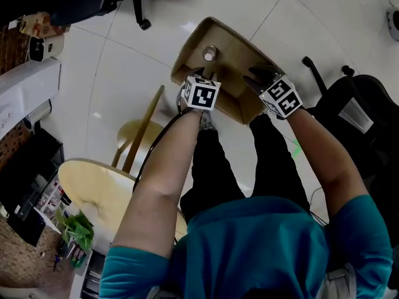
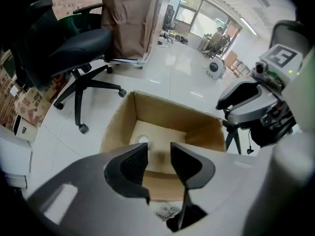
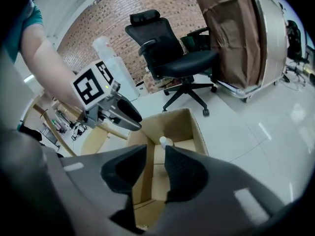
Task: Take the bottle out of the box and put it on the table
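An open cardboard box (image 1: 232, 48) stands on the white floor in front of the person's legs. Inside, near its left wall, a bottle (image 1: 210, 53) stands upright, only its pale cap showing. My left gripper (image 1: 198, 80) points steeply down over the box's near left rim, jaws open with nothing between them. In the left gripper view the bottle (image 2: 142, 140) lies just left of the open jaws (image 2: 158, 162). My right gripper (image 1: 262, 78) hangs over the near right rim, open and empty. In the right gripper view the bottle (image 3: 165, 141) shows past the open jaws (image 3: 155, 167).
A round light-wood table (image 1: 100, 189) with a small plant (image 1: 76, 228) is at the lower left, a wooden chair (image 1: 140, 132) beside it. A black office chair (image 2: 74, 48) stands behind the box, another chair (image 1: 368, 111) to the right.
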`<action>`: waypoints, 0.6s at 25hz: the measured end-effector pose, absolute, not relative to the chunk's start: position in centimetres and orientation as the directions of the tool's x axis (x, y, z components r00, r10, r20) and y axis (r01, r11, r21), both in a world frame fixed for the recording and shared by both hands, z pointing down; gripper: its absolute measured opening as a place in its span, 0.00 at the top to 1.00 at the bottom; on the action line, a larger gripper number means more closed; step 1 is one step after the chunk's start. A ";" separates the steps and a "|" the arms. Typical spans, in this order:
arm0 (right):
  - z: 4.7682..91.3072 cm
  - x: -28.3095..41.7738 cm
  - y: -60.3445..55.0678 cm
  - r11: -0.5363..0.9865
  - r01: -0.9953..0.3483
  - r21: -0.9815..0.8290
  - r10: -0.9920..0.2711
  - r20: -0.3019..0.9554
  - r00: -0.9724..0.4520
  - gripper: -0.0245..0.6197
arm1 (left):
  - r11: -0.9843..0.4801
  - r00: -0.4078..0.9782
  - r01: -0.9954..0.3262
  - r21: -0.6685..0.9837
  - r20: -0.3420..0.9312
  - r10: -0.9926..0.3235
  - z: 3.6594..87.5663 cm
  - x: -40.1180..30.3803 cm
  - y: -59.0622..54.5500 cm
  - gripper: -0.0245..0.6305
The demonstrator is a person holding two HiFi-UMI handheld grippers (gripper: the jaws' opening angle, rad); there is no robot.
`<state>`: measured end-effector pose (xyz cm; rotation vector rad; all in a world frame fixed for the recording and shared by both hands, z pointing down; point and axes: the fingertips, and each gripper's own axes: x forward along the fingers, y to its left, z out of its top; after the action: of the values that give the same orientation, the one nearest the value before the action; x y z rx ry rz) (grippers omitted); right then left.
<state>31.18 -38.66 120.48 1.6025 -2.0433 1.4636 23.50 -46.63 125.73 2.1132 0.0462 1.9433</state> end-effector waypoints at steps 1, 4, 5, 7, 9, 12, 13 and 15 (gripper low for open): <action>121.4 30.8 -38.6 -0.055 -0.805 -0.590 -0.656 0.629 -0.416 0.78 | -0.965 0.089 -0.145 0.219 0.974 0.207 127.4 23.6 -46.9 0.74; 124.9 29.5 -38.1 -0.023 -0.809 -0.587 -0.640 0.630 -0.439 0.78 | -0.972 0.064 -0.086 0.218 0.975 0.213 132.2 24.0 -47.0 0.71; 126.0 29.1 -37.7 -0.009 -0.812 -0.583 -0.633 0.632 -0.447 0.78 | -0.975 0.054 -0.066 0.214 0.976 0.211 133.8 24.1 -46.9 0.70; 127.8 28.4 -37.2 0.013 -0.816 -0.578 -0.625 0.632 -0.457 0.78 | -0.979 0.032 -0.031 0.200 0.979 0.199 136.8 24.0 -46.8 0.65; 128.8 27.9 -37.0 0.024 -0.817 -0.576 -0.627 0.628 -0.462 0.78 | -0.983 0.003 -0.017 0.181 0.984 0.181 139.4 23.3 -47.1 0.64; 129.9 27.4 -36.7 0.024 -0.813 -0.582 -0.629 0.623 -0.465 0.78 | -0.987 -0.041 -0.020 0.159 0.986 0.159 142.2 22.4 -47.9 0.64; 130.3 27.3 -36.7 0.024 -0.812 -0.583 -0.629 0.623 -0.465 0.78 | -0.988 -0.048 -0.021 0.155 0.987 0.156 142.7 22.3 -48.1 0.64; 130.7 27.1 -36.7 0.019 -0.811 -0.585 -0.631 0.622 -0.464 0.78 | -0.988 -0.054 -0.010 0.156 0.986 0.156 143.2 22.3 -48.1 0.64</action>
<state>27.10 -36.67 130.73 1.5116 -2.1004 1.4262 22.34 -48.15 143.21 2.0780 0.1619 2.1952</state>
